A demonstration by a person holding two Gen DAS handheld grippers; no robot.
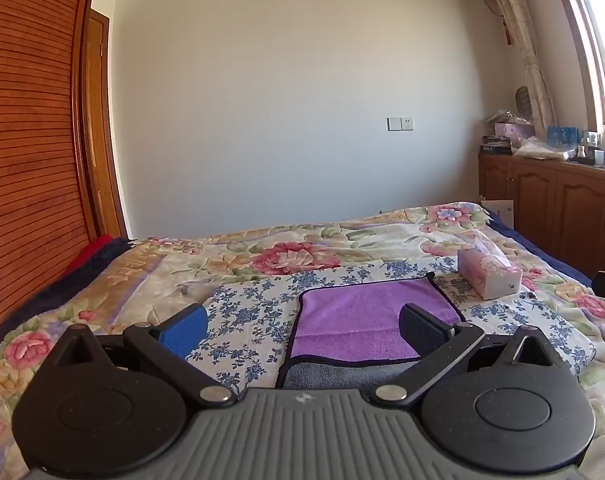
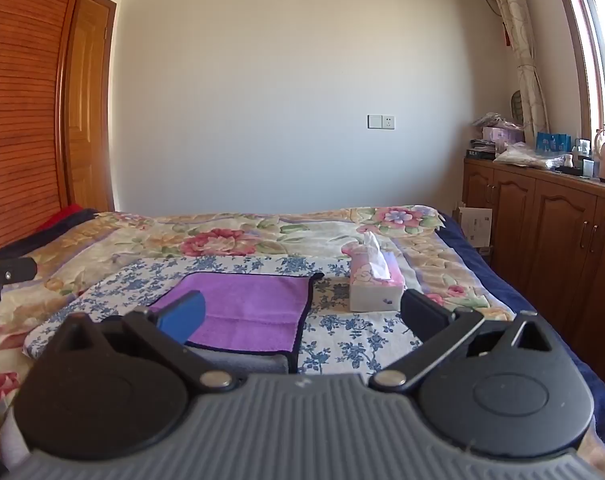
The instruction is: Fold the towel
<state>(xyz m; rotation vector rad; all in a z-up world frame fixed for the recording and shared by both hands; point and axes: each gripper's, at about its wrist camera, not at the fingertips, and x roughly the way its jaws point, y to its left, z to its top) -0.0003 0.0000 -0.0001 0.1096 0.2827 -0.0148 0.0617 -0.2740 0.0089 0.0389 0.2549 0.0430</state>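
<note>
Nearest the lens, left gripper spread wide, blue pad over the flowered cloth, dark pad over the towel's right part, nothing held between them. Just beyond, purple towel lying flat on a blue-and-white floral cloth, dark piping round its edge, grey underside showing along the near hem. Spread beneath both, a quilt with large pink flowers covering the bed. Right of the towel and apart from it, a pink tissue box with a sheet poking out of its top. Seen from the other side, right gripper likewise wide open and holding nothing, blue pad over the towel's near left corner, dark pad just right of the tissue box. Farther back, wooden cabinets under the window, cluttered on top.
</note>
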